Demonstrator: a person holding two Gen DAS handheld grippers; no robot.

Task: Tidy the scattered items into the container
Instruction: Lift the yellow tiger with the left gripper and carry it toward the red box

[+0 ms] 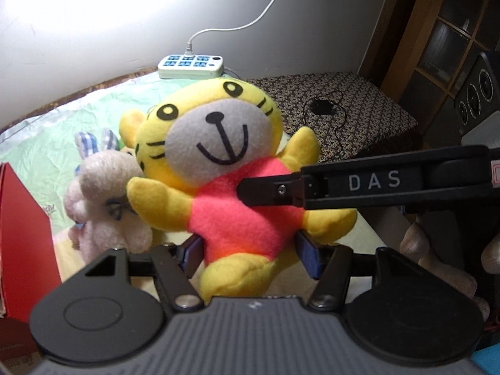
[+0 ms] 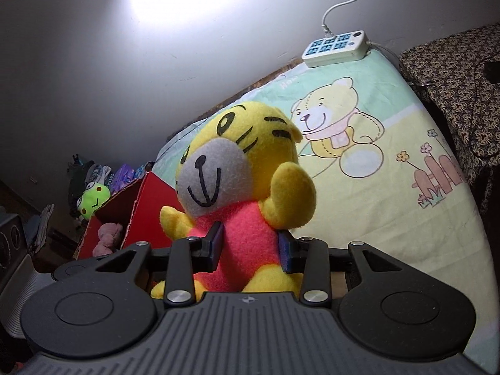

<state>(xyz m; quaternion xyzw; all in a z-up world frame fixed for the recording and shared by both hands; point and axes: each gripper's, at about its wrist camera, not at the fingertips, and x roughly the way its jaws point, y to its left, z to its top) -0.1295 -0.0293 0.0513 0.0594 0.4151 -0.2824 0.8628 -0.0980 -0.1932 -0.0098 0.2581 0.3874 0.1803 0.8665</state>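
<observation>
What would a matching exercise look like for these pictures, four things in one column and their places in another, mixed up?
Things:
1. tiger plush
2. power strip
3. pink soft toy
4. cream bunny plush

Places:
A. inside the red box
B. at the far edge of the bed by the wall
C. clamped at the waist by both grippers
D. on the bed behind the tiger's arm, beside the red box

Pairs: 1-C, 2-B, 3-A, 4-D

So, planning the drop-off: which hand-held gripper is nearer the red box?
Left. The left hand-held gripper clamps the tiger plush beside the red box; the right hand-held gripper grips it from the far side.
</observation>
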